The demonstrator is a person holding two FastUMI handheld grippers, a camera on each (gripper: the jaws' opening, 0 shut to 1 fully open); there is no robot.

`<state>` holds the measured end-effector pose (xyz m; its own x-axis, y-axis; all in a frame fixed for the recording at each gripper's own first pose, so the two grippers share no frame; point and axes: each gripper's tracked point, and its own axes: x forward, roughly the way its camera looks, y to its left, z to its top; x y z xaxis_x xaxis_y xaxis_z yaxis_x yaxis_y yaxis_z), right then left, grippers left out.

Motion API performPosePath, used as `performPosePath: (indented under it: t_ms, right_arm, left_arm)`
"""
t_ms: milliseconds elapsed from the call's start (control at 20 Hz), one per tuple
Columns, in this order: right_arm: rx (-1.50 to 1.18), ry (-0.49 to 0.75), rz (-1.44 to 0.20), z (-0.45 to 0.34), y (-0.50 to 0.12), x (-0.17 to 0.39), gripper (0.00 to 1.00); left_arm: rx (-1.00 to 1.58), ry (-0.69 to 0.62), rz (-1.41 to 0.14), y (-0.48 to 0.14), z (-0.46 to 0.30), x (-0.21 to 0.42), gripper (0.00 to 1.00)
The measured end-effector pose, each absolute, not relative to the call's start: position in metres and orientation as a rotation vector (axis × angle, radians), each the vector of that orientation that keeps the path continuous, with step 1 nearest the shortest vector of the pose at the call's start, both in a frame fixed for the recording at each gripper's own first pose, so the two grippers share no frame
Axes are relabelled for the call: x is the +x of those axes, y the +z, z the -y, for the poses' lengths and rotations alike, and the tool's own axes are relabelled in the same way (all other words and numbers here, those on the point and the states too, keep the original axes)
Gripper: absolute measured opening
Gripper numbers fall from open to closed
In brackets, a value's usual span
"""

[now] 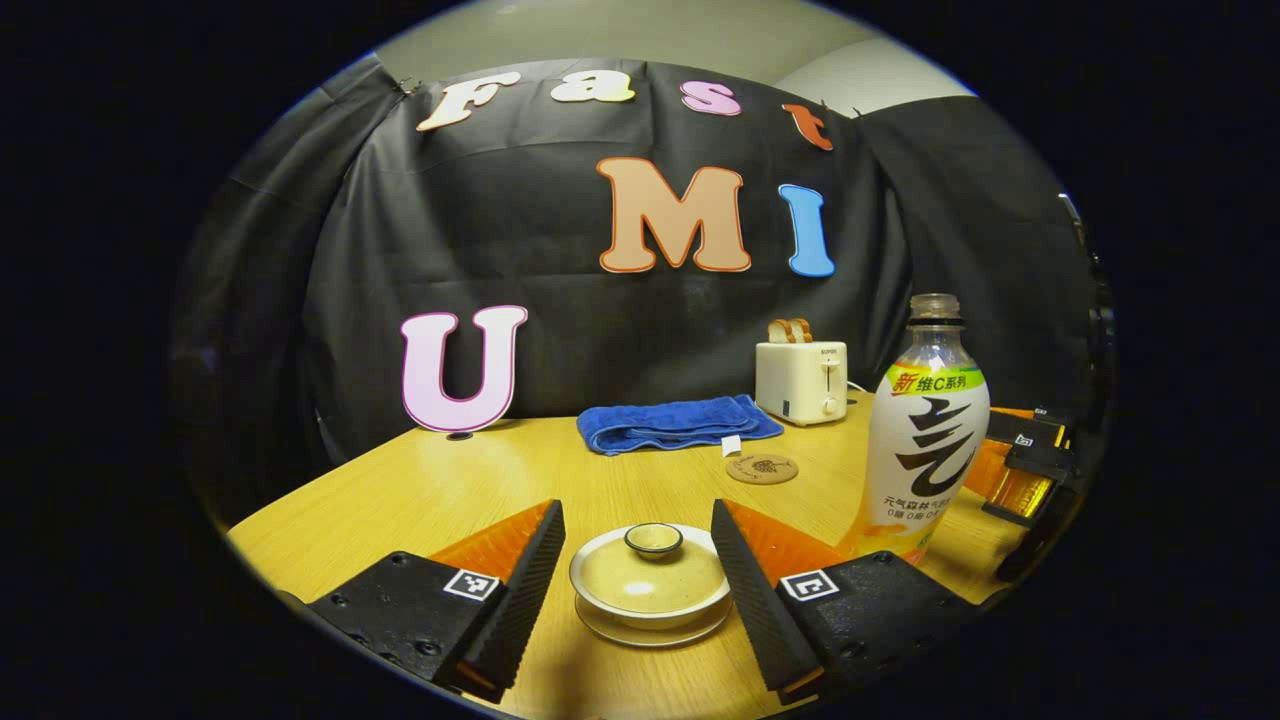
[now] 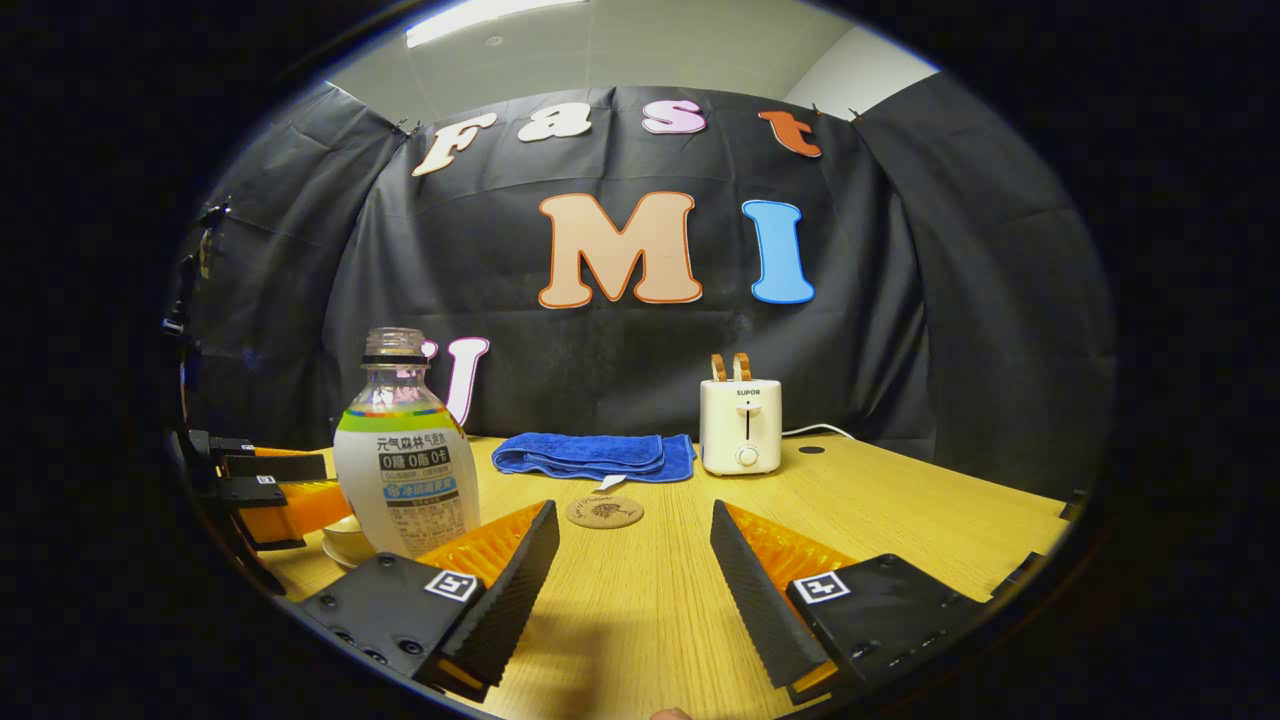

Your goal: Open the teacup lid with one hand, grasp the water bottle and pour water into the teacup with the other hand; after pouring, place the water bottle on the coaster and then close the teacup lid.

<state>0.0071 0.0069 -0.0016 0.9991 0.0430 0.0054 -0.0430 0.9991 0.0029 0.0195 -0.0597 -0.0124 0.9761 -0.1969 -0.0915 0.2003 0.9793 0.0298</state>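
In the left gripper view, the lidded teacup (image 1: 650, 585) stands on its saucer between the spread fingers of my left gripper (image 1: 640, 590), which is open and not touching it. The uncapped water bottle (image 1: 926, 440) stands upright to its right. A round cork coaster (image 1: 762, 468) lies beyond on the table. In the right gripper view, my right gripper (image 2: 632, 590) is open over bare tabletop. The bottle (image 2: 405, 465) stands just left of its left finger. The coaster (image 2: 604, 511) lies ahead. The teacup (image 2: 345, 540) peeks from behind the bottle, with the left gripper (image 2: 265, 495) at the far left.
A folded blue towel (image 1: 678, 423) and a white toaster (image 1: 802, 380) holding toast sit at the back of the wooden table (image 2: 900, 510). The other gripper (image 1: 1030, 455) shows past the bottle at the right edge of the left gripper view.
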Motion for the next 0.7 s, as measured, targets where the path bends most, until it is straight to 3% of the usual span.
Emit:
performPosePath:
  t_ms: [200,450,700]
  right_arm:
    - [0.003,0.043,0.007,-0.008,-0.001,0.007,0.97]
    - [0.003,0.042,0.007,-0.007,-0.001,0.007,0.95]
    - [0.003,0.042,0.008,-0.007,-0.001,0.007,0.95]
  left_arm:
    - [0.071,-0.239,-0.121,-0.020,0.069,0.020,0.76]
    - [0.082,-0.253,-0.144,-0.023,0.072,0.022,0.53]
    - [0.091,-0.261,-0.160,-0.025,0.073,0.021,0.50]
